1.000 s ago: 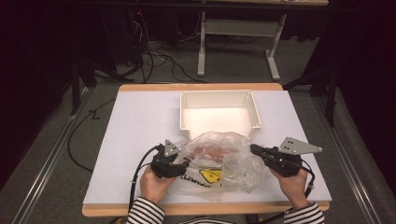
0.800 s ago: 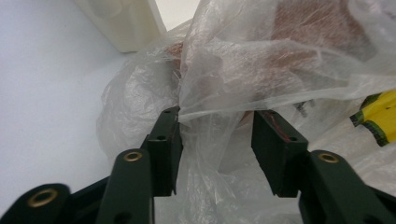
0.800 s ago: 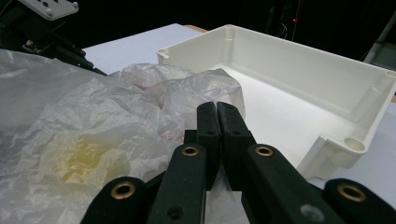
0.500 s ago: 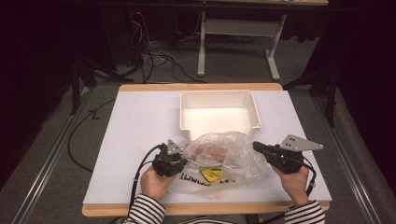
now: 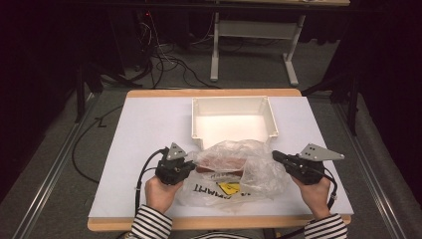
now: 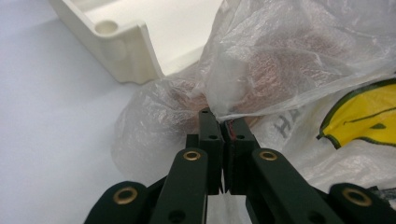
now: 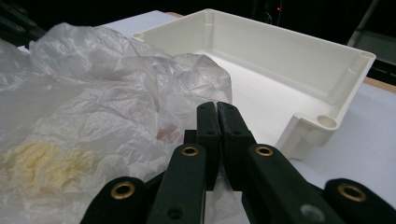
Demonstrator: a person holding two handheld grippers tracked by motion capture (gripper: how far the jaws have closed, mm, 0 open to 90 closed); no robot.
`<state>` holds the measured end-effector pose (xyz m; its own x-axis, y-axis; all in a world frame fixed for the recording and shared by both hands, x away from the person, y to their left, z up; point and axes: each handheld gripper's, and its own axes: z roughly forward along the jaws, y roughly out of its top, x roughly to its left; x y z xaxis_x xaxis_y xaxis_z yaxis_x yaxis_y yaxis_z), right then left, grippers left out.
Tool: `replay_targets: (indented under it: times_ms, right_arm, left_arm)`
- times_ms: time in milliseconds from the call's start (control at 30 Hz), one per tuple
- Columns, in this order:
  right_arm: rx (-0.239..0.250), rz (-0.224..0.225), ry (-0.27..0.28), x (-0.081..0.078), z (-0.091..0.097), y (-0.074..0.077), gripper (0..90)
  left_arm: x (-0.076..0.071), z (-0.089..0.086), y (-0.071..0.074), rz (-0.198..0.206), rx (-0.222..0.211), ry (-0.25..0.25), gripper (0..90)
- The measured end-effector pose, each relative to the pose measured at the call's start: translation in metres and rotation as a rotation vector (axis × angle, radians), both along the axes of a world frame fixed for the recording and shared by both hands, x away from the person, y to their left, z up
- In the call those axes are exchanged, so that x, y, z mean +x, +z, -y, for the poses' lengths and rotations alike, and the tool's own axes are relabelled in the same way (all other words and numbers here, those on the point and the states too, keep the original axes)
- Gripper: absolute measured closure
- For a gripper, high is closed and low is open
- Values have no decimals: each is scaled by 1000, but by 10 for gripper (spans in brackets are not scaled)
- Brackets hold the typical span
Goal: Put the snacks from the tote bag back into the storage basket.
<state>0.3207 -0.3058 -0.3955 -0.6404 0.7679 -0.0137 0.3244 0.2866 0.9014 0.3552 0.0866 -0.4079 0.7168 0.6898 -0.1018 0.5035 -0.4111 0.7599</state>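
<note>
A crumpled clear plastic bag [image 5: 239,172] with a yellow printed sign lies on the white table near the front edge. Something pinkish [image 5: 224,160] shows through its film. My left gripper [image 5: 191,162] is at the bag's left edge. Its jaws have just been closing and now pinch a fold of film [image 6: 223,122]. My right gripper [image 5: 275,155] is at the bag's right edge, shut, with film gathered at its tips [image 7: 216,108]. The bag [image 6: 289,56] [image 7: 93,102] is slightly raised between the two grippers.
A shallow white tray [image 5: 231,99] [image 6: 126,51] [image 7: 327,60] stands open just behind the bag, at the middle of the table [image 5: 149,129]. Beyond the table's far edge, cables and desk legs stand on a dark floor.
My left gripper's jaws closed on the bag's left edge and the hand rose a little, lifting that side of the film. The right gripper stayed where it was.
</note>
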Motion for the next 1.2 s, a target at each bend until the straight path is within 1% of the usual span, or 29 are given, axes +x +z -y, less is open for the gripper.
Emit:
replay_targets:
  times_ms: [33,100,200,267,433,467,600,667,733,833,867,900,933,967,1033,1100,1133,1167,1200]
  right_arm:
    - [0,0,0,0,0,0,887]
    - [-10,-3,-9,1,2,-2,887]
    - [-18,-29,-30,5,5,-10,887]
    - [-16,-36,-35,6,5,-12,887]
    - [-36,-60,-63,10,12,-23,887]
    - [-36,-60,-63,10,12,-23,887]
    - [-42,-76,-82,11,16,-29,887]
    - [-56,-94,-91,13,18,-34,887]
    - [-60,-99,-92,14,18,-36,886]
    - [-69,-113,-98,16,19,-40,884]
    - [-71,-124,-99,16,19,-43,877]
    - [-71,-124,-99,16,19,-43,877]
    - [-68,-126,-101,14,18,-43,831]
    - [-68,-126,-101,14,18,-43,831]
    - [-55,-125,-96,11,17,-40,793]
    - [-48,-114,-101,8,17,-35,739]
    - [-23,-105,-97,4,17,-29,700]
    - [-23,-105,-97,4,17,-29,700]
    - [-21,-100,-95,2,16,-27,682]
  left_arm:
    - [1,0,2,8,5,5,880]
    - [5,0,4,9,-13,15,880]
    - [11,1,4,14,-27,42,880]
    - [14,1,3,19,-37,58,881]
    - [20,2,3,32,-32,75,884]
    - [21,3,3,36,-33,80,884]
    - [24,5,4,61,-29,87,886]
    - [25,5,4,62,-45,92,888]
    - [27,5,4,56,-56,98,888]
    - [31,5,2,48,-57,102,888]
    - [31,6,1,47,-59,100,888]
    - [30,7,1,49,-61,97,888]
    - [30,7,1,46,-61,91,888]
    - [30,8,1,42,-59,85,888]
    - [29,10,0,38,-45,74,889]
    - [28,11,0,39,-39,68,889]
    - [27,11,0,41,-37,65,889]
    - [27,11,0,41,-38,63,889]
    - [27,11,1,40,-38,58,889]
